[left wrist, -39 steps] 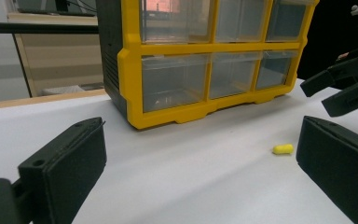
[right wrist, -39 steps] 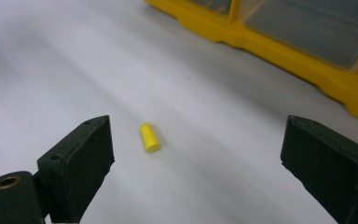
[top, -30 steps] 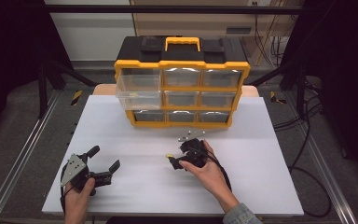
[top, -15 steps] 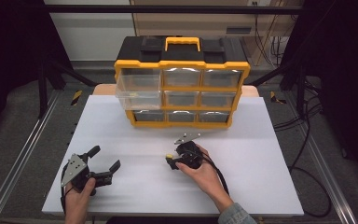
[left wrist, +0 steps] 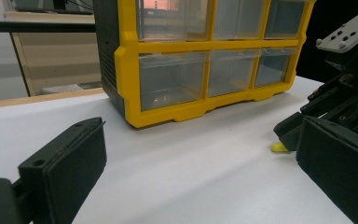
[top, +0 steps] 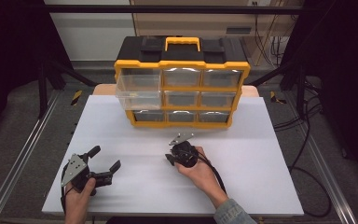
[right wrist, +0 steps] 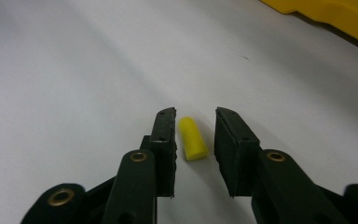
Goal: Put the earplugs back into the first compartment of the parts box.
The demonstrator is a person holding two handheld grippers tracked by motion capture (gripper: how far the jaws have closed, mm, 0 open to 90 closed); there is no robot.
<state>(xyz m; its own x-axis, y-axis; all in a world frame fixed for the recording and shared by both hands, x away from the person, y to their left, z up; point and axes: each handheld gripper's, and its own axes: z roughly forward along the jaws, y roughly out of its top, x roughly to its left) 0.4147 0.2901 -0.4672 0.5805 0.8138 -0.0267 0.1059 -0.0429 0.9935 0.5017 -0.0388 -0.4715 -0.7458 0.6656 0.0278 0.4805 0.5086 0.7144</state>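
At the near left of the white counter (top: 261,154) we hold the left tongs (top: 106,163) low over the surface, with their two black jaws spread wide apart and nothing between them. In the left gripper view those jaws stand at the two lower corners, and between them we look across bare counter to the organiser.

Farther back, at the middle of the counter's far side, stands the yellow-and-black plastic drawer organiser (top: 182,88) with clear drawers in three rows and a yellow carrying handle on top. Its upper left clear drawer (top: 139,88) is pulled out toward us, past the yellow frame; the other drawers sit flush.

To the right of the left tongs, near the middle of the counter and in front of the organiser, our right hand (top: 200,170) holds the right tongs (top: 169,158) down at the surface, pointing left. Their jaws are parted and straddle a small yellow foam earplug (right wrist: 192,139) that lies flat on the counter. It rests just beside the left jaw, with a clear gap to the right jaw; neither jaw presses it. In the left gripper view the earplug (left wrist: 278,147) peeks out at the tip of the right tongs.
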